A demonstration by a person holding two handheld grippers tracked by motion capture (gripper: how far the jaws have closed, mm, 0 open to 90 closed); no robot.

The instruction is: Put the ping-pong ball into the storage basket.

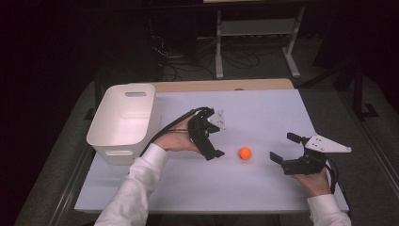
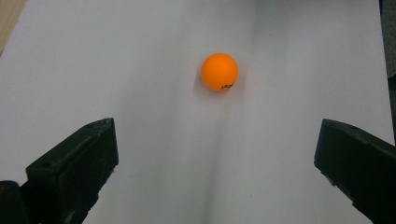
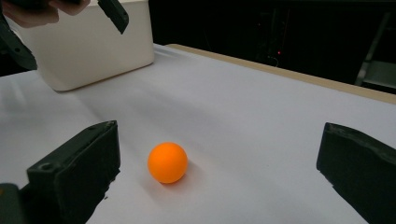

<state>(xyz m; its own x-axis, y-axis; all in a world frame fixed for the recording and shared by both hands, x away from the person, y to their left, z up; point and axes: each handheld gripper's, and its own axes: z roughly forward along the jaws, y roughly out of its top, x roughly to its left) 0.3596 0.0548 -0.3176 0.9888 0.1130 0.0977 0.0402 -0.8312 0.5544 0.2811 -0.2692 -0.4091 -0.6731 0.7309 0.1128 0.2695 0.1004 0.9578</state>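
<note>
One orange ball [image 1: 244,153], between both hand-held grippers, untouched

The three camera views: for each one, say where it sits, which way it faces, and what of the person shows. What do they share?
High view: above the person's side, looking forward and down on the table; both forearms, left gripper, right gripper, white bin.
Left gripper view: on the left gripper, looking down on the ball.
Right gripper view: on the right gripper, low, facing the ball and bin.
Shared: the orange ball, in all three.

Orange ball [image 1: 244,153], white bin [image 1: 124,122]
</note>
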